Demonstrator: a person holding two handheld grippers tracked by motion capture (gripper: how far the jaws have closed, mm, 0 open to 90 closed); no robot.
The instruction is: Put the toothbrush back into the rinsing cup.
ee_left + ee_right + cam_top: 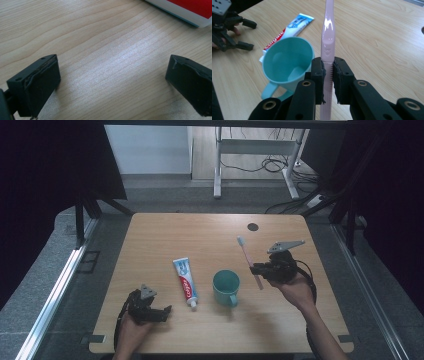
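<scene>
My right gripper (256, 269) (328, 72) is shut on a pink toothbrush (248, 258) (327, 37), holding it above the table just right of a teal cup (226, 287) (287, 62). The brush's pale bristle head (240, 240) points toward the far edge. A white, red and blue toothpaste tube (185, 281) (287, 31) lies left of the cup, cap toward the front. My left gripper (166, 312) (112, 82) stands open low over bare wood near the front left; a corner of the tube (185, 10) shows beyond its jaws. In the right gripper view the left gripper (244, 35) is at far left.
The wooden table (165, 235) has a small dark round hole (253, 226) near its far right corner. Beyond the table are a white desk frame (260, 150) and cables on the floor (272, 165). Dark curtains hang at both sides.
</scene>
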